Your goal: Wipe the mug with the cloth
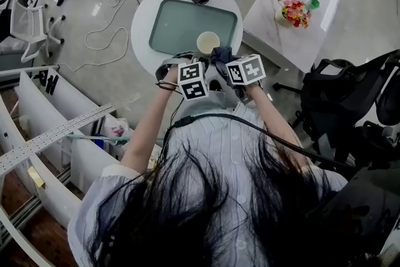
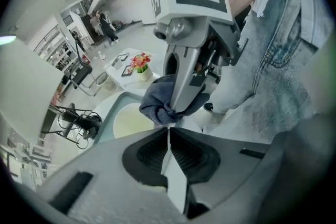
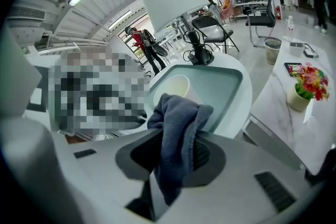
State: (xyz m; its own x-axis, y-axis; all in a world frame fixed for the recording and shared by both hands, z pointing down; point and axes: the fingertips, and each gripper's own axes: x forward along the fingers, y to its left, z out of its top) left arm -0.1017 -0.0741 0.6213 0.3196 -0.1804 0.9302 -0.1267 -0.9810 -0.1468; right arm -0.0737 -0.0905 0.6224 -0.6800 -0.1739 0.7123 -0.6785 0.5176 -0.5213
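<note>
Clamping soft, crumpled cloth, right gripper hovers by the round cream mug on the tray; left gripper closed, empty.

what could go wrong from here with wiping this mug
1. The mug stands free on the tray. The left gripper is shut on nothing, so a push from the cloth might slide or tip the mug.
2. Only a small wad of cloth sticks out past the right gripper, so its hard tips might knock the mug.
3. The two grippers sit very close together and might bump.
</note>
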